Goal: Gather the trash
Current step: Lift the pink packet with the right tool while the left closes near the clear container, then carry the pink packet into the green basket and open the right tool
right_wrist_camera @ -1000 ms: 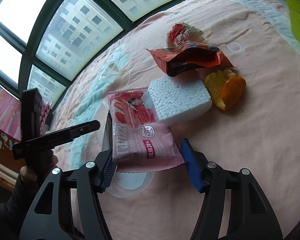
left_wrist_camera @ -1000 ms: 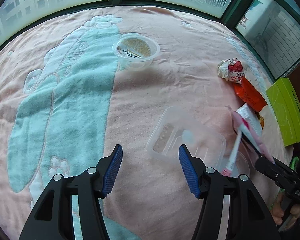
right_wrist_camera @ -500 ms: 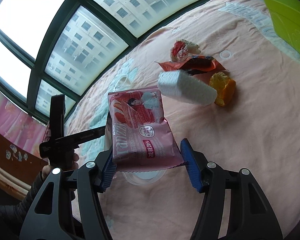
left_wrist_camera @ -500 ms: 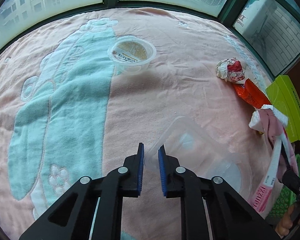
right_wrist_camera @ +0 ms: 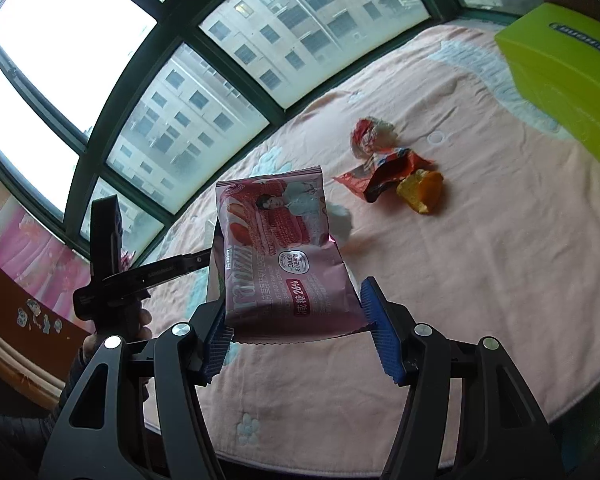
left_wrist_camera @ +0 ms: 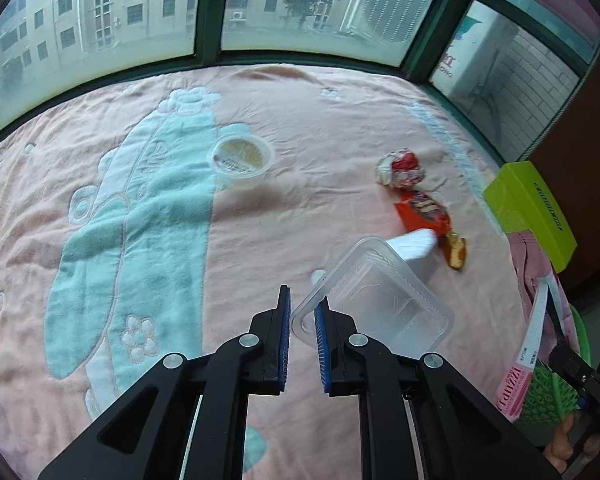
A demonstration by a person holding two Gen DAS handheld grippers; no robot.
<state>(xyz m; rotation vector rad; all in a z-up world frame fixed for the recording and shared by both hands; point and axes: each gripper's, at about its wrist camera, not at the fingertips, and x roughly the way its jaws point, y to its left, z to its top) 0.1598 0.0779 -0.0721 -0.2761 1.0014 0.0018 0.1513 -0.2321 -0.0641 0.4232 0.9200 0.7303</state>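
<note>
Pinching the rim of the clear plastic container (left_wrist_camera: 374, 300), my left gripper (left_wrist_camera: 302, 344) has its blue pads nearly together with the thin wall caught between them; the container hangs off the pink blanket (left_wrist_camera: 300, 120), tilted up and to the right of the fingers. Just beyond its far corner sits a white foam block (left_wrist_camera: 414, 242), blurred. Further out and right: an orange peel (left_wrist_camera: 456, 250), a red-orange wrapper (left_wrist_camera: 422, 212), then a crumpled red-and-white wrapper (left_wrist_camera: 400, 168). Ahead and slightly left, well apart, a round lidded cup (left_wrist_camera: 240, 156) rests on the blanket.

My right gripper (right_wrist_camera: 296, 336) is clamped on the lower edge of a pink snack bag (right_wrist_camera: 280, 256), pads pressing both side edges; the bag stands upright between the fingers. Beyond it to the right lie the peel, the red-orange wrapper and the crumpled wrapper. Far right, a lime-green box (right_wrist_camera: 564, 72). Left of the fingers I see a hand (right_wrist_camera: 112, 328) carrying the other gripper.
</note>
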